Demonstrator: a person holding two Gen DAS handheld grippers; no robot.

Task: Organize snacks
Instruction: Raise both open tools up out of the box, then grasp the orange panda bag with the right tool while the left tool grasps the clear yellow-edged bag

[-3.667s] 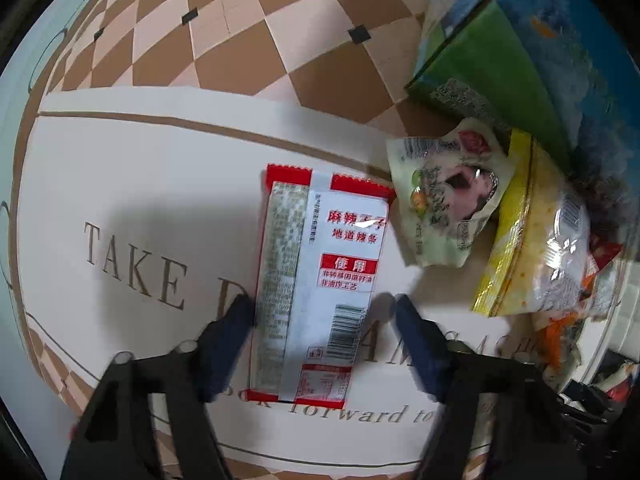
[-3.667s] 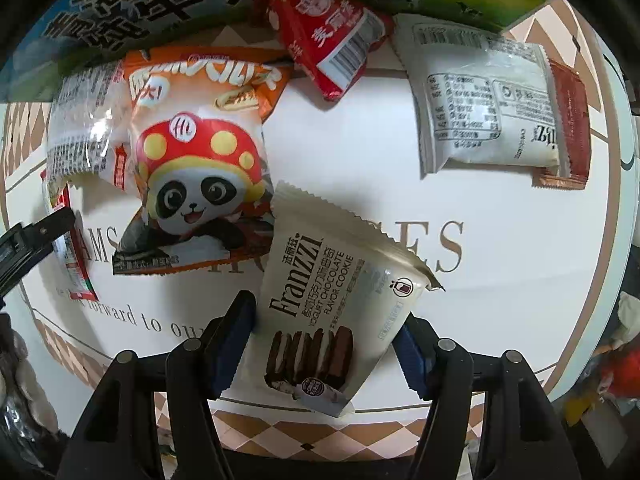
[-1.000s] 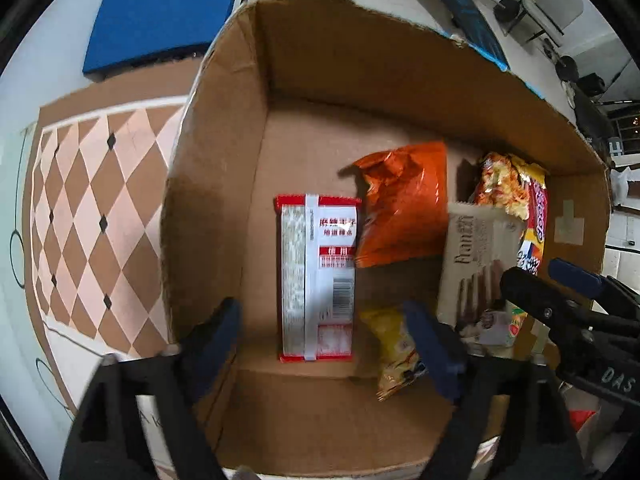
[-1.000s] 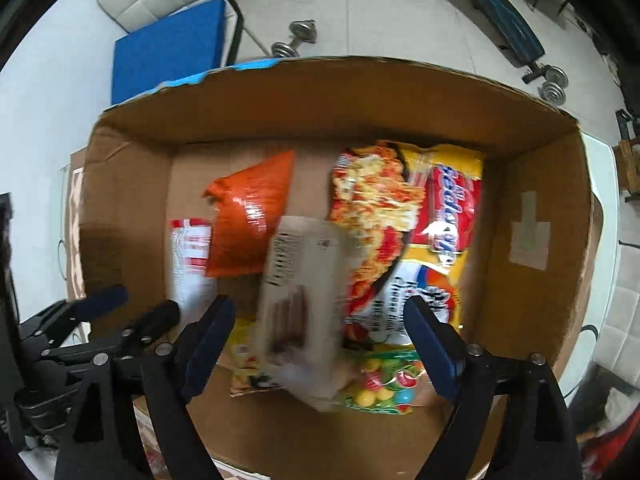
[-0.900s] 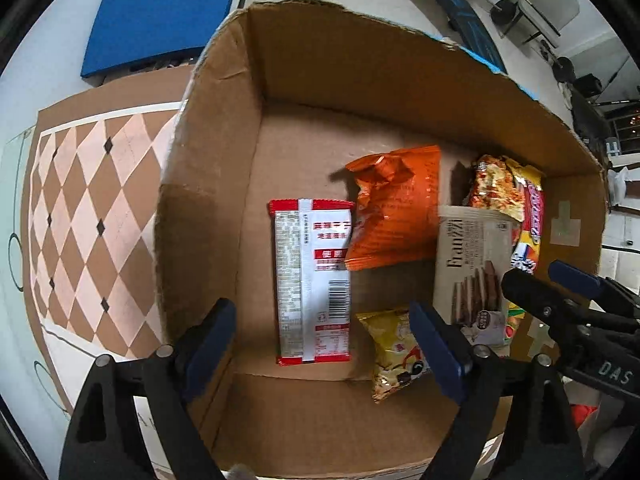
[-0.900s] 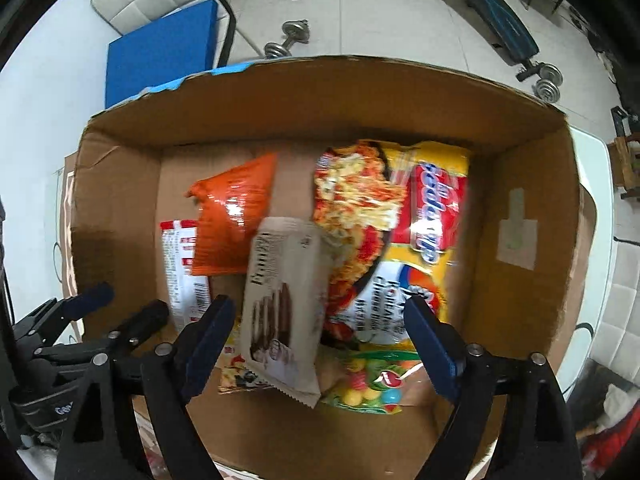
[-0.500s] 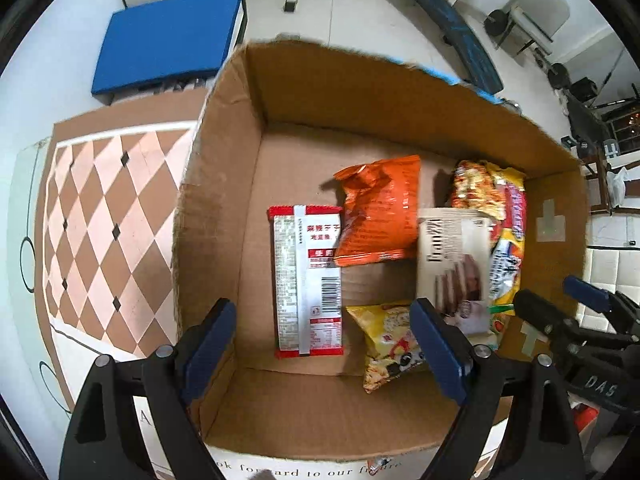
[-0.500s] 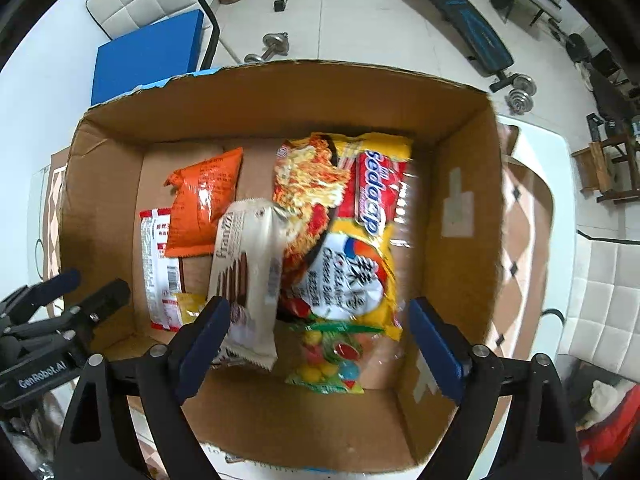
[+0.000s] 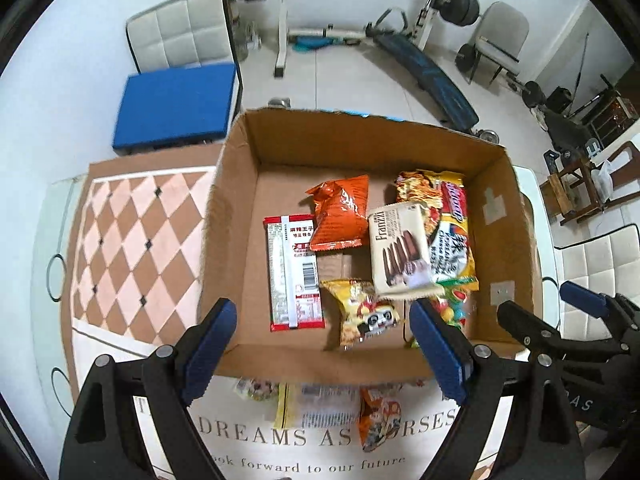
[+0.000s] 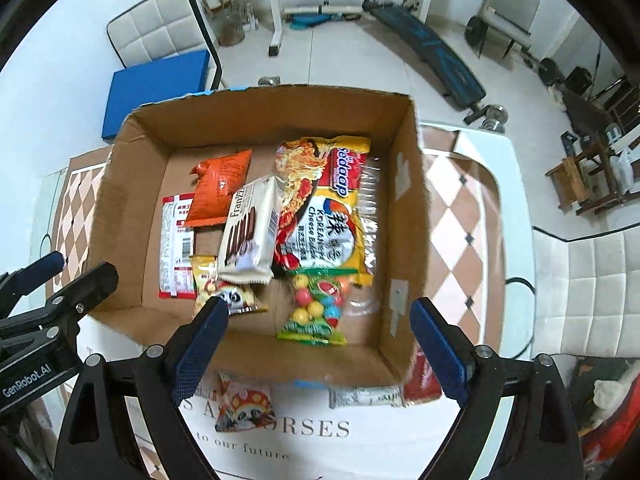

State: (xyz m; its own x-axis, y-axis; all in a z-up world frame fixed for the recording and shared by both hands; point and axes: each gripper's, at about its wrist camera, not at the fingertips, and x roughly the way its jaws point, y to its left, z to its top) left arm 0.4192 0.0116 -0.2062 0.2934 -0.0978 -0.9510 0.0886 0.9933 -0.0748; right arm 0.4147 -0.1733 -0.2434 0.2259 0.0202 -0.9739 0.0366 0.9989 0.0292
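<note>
Franzzi cookie pack [image 9: 400,250] lies tilted, apparently overlapping noodle packet [image 9: 450,232].

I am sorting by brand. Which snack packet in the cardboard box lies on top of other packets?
The cream Franzzi cookie packet: it rests tilted across the yellow noodle packet, unlike the others.

Light: bright and even in both views
Shadows: soft ones inside the cardboard box [image 9: 240,216]
Edges: bent round, corners black
Blur: packets near the box's front wall look smeared
Glare: tiny shine on the orange bag [image 10: 220,184]
</note>
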